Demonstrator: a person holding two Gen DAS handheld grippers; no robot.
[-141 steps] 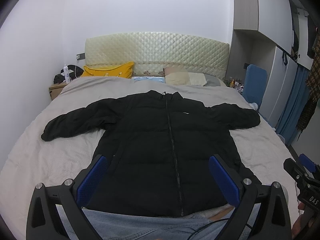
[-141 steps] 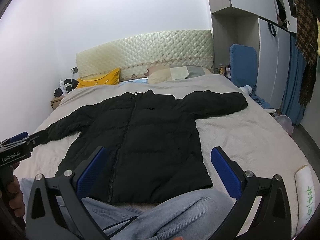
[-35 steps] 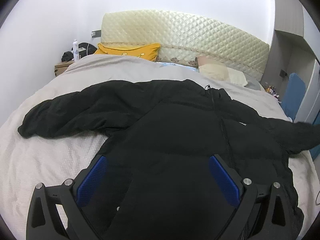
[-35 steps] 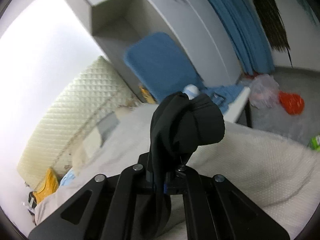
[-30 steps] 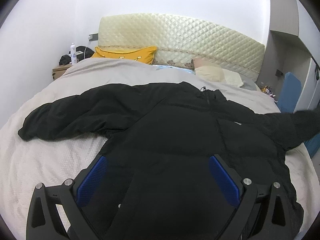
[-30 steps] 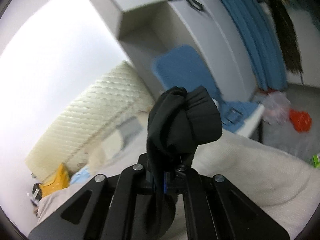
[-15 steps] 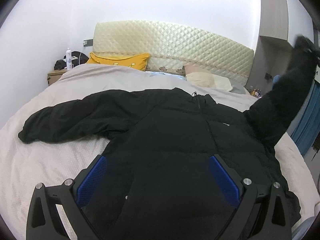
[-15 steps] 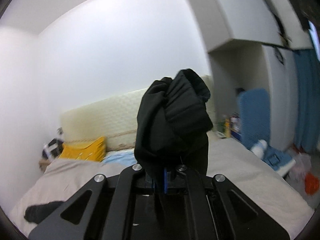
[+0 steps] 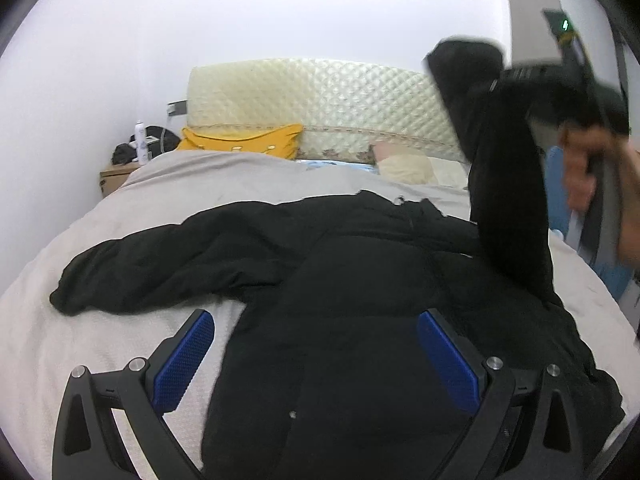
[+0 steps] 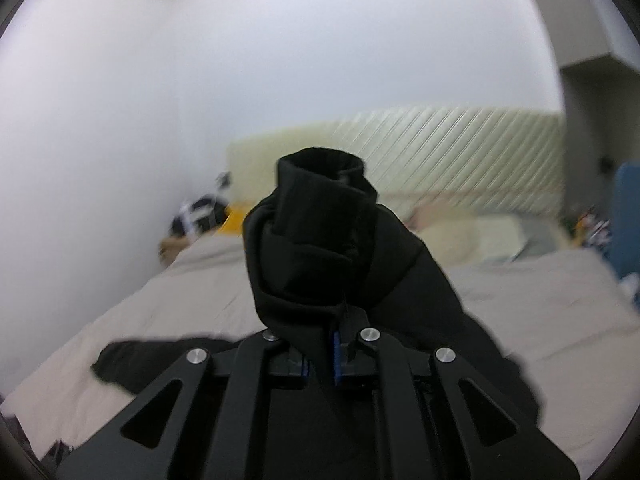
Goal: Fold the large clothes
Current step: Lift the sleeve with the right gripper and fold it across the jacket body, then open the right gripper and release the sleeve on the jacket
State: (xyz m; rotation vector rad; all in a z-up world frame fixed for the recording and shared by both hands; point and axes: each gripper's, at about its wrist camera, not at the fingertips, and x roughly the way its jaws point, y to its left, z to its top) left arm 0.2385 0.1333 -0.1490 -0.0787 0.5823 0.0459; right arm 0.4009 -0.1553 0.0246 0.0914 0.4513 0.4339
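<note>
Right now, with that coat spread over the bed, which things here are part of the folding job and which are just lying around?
Part of the job:
black jacket
its raised sleeve, between the opening right gripper
left gripper, open above the jacket

Lying about:
yellow pillow
beige pillow
spray bottle
bedside table

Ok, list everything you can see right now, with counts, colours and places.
jacket: 1, black, spread on the bed, one sleeve lifted
bed cover: 1, beige, under the jacket
headboard: 1, cream, quilted, at the wall
cushion: 1, yellow, by the headboard
pillows: 2 or so, pale, by the headboard
nightstand: 1, wooden, beside the bed
left hand-held gripper: open, empty, above the jacket
right hand-held gripper: jaws opening, sleeve cuff between them
hand: 1, holding the right hand-held gripper
</note>
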